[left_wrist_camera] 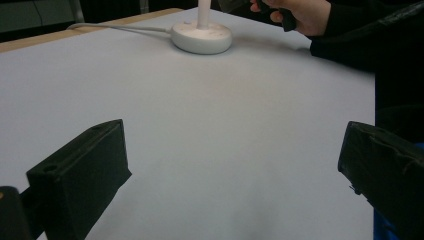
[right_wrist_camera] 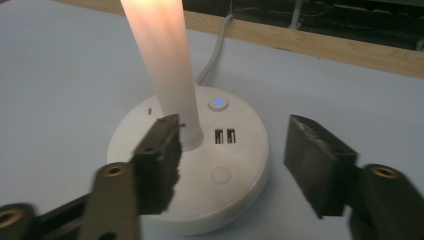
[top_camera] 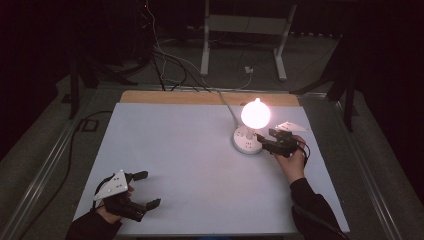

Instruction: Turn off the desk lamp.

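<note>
Near left of the table (top_camera: 200, 165), on a smooth, matte pale-grey sheet: left gripper (top_camera: 145, 189), black and blocky, held in a hand (top_camera: 112, 207), grey three-cornered plate on top. Jaws spread wide, nothing between them, only bare sheet ahead in the left gripper view (left_wrist_camera: 235, 165). Pads rectangular, dull black, slightly rough.

Along the far edge, a strip of light wood (top_camera: 200, 97) showing beyond the sheet.

Right of centre, toward the far side: lamp (top_camera: 248, 140), lit. Round, flat white base of glossy plastic, with a slim white stem rising from it and a glowing, overexposed globe at the top (top_camera: 256, 113). On the base, seen up close in the right gripper view (right_wrist_camera: 220, 165): small button ringed in blue light (right_wrist_camera: 218, 102), two USB ports (right_wrist_camera: 225, 136) side by side, and a shallow round button (right_wrist_camera: 221, 175) nearer the front edge. White cable (top_camera: 227, 107) trailing off the far side.

Just right of the lamp: right gripper (top_camera: 262, 137), black, in a hand (top_camera: 292, 160) with a dark sleeve. Jaws partly apart over the base (right_wrist_camera: 230, 160), pinching nothing; one pad just beside the stem, the other off the base's right rim.
</note>
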### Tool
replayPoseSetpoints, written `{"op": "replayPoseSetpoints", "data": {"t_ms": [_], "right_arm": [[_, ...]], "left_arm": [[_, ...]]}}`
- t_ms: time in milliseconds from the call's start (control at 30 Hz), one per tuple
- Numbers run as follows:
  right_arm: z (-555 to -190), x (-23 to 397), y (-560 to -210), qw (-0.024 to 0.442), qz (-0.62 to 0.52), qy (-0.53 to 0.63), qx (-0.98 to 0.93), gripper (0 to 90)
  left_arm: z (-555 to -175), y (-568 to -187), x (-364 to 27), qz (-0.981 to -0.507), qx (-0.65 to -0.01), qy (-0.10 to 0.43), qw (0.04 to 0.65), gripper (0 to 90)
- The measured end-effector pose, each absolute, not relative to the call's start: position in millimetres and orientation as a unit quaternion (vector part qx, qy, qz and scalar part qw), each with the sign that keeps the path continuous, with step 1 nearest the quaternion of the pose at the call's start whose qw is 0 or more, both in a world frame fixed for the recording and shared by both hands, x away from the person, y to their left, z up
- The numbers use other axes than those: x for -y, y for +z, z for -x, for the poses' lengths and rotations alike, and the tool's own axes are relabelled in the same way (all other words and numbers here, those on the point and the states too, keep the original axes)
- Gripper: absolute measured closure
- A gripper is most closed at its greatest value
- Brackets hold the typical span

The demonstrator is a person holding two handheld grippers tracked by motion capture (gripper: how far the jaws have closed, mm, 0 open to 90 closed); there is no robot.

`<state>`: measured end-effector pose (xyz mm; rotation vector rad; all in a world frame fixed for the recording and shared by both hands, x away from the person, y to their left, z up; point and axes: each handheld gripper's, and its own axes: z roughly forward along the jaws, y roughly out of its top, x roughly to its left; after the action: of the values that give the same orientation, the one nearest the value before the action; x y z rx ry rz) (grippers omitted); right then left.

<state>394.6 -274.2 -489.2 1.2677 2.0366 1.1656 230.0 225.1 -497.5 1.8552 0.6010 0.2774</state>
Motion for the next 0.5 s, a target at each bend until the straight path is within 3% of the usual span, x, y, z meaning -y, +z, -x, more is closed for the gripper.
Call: {"op": "replayPoseSetpoints", "data": {"t_ms": [33,100,133,367,400,500], "right_arm": [[-395.3,273.7,-489.8,0.240,-0.460,0.422,-0.744,51.2],[-395.6,273.6,-490.2,0.239,-0.459,0.421,-0.745,53.9],[-396.0,273.3,-491.2,0.239,-0.462,0.419,-0.745,61.5],[-397.6,273.4,-493.8,0.236,-0.467,0.413,-0.745,76.3],[-397.8,272.8,-494.7,0.237,-0.468,0.410,-0.746,84.2],[-398.3,272.9,-495.9,0.233,-0.471,0.406,-0.748,87.9]], "left_arm": [[-230.0,-497.4,-225.1,-0.784,-0.254,0.117,0.554,0.5],[-230.1,-497.3,-225.1,-0.783,-0.256,0.116,0.555,0.5],[-230.0,-497.5,-225.0,-0.783,-0.256,0.117,0.555,0.5],[-229.9,-497.5,-225.2,-0.785,-0.254,0.118,0.553,0.5],[-229.9,-497.5,-225.1,-0.786,-0.254,0.117,0.552,0.5],[-230.0,-497.4,-224.9,-0.783,-0.255,0.117,0.555,0.5]]}}
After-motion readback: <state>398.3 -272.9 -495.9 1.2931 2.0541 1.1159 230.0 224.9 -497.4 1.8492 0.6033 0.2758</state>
